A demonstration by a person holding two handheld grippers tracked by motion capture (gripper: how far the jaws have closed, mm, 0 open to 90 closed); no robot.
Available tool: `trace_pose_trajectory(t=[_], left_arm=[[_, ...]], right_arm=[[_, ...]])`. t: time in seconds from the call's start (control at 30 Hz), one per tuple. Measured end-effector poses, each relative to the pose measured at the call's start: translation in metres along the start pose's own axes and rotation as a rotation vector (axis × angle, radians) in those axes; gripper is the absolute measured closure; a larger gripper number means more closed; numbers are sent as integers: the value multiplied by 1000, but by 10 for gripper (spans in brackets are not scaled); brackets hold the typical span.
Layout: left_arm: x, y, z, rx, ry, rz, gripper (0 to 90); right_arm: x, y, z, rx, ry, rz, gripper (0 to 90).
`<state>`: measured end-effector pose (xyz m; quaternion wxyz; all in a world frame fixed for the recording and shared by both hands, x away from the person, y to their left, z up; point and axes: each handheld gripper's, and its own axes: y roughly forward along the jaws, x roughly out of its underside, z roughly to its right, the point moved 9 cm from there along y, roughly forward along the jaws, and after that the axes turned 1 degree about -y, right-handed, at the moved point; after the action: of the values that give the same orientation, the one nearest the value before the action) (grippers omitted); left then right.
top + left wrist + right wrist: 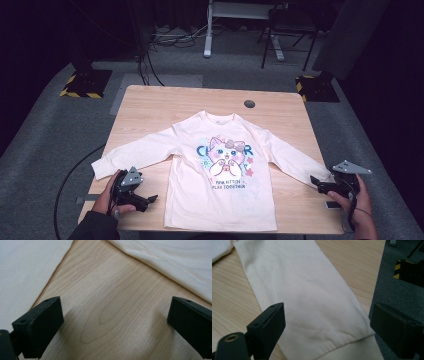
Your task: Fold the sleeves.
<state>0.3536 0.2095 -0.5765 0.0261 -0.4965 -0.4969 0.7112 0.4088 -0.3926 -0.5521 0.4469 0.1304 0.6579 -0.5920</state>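
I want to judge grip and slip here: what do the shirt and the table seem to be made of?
Shirt: looks like soft knit cotton, matte cream; ribbed cuff and gentle creases suggest jersey, though the fibre can't be confirmed. Its cat print looks like flat ink.
Table: pale wood or wood-look laminate; printed-looking grain, smooth with a faint sheen.

Cream long-sleeved shirt (220,175) with a pink kitten print lies flat, face up, on the wooden table, collar at the far side, both sleeves spread outward and down toward the near corners.
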Motion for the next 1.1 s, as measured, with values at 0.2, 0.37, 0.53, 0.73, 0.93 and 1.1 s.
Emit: trace_pose_trajectory(t=[0.2,0.37,0.53,0.73,0.93,1.1], left_arm=[[0,0,0,0,1,0,5],[0,0,0,0,1,-1,4],[0,0,0,0,2,-1,4],[0,0,0,-1,2,-2,4],[-1,1,0,-1,-1,0,4],[-1,1,0,0,-2,0,4]], right_arm=[[6,3,6,-10,32,-27,175],[6,5,12,-21,56,-29,195],[7,8,19,-27,80,-34,198],[14,17,30,-52,119,-39,152],[17,20,29,-154,220,-26,244],[13,16,28,-114,192,-30,397]])
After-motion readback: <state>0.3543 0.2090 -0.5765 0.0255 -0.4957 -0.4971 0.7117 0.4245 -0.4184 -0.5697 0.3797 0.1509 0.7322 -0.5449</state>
